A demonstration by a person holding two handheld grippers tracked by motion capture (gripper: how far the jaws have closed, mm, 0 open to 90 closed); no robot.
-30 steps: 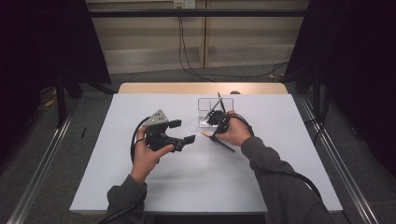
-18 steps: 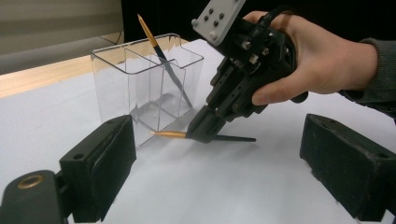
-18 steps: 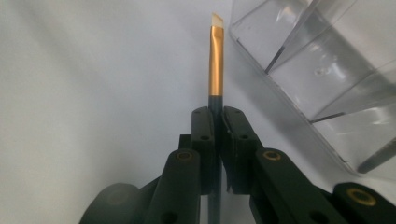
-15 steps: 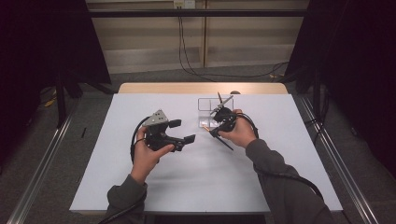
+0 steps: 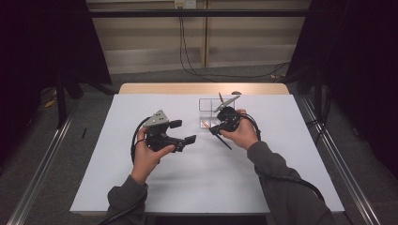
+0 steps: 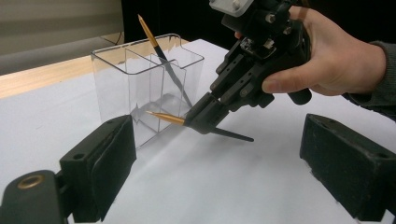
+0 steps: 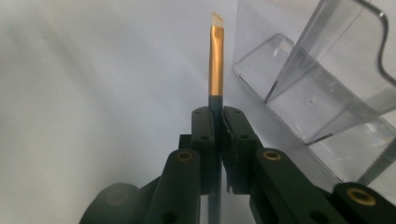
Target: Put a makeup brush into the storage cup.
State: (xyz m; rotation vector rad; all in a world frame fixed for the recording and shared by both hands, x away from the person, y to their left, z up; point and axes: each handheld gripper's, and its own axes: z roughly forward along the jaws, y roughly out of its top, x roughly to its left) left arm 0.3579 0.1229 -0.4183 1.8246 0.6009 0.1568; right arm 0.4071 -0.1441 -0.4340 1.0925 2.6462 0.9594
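table [image 5: 141,187]: brush [image 7: 215,60] lower, nearer organizer [image 5: 206,105]

brush [image 7: 215,65]: gold ferrule, pale tip, black handle
organizer [image 6: 149,84]: clear, colourless
second brush [image 6: 161,53]: gold end, dark handle, maybe black
grippers [image 5: 176,139]: black, the left with a grey plate
table [image 5: 117,187]: white, wood far edge
sleeves [image 5: 281,183]: grey

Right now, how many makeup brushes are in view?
2. One makeup brush is clamped in the right gripper, gold ferrule pointing at the clear acrylic organizer. The second brush leans inside one of the organizer's compartments. The clear walls seem to hide no others.
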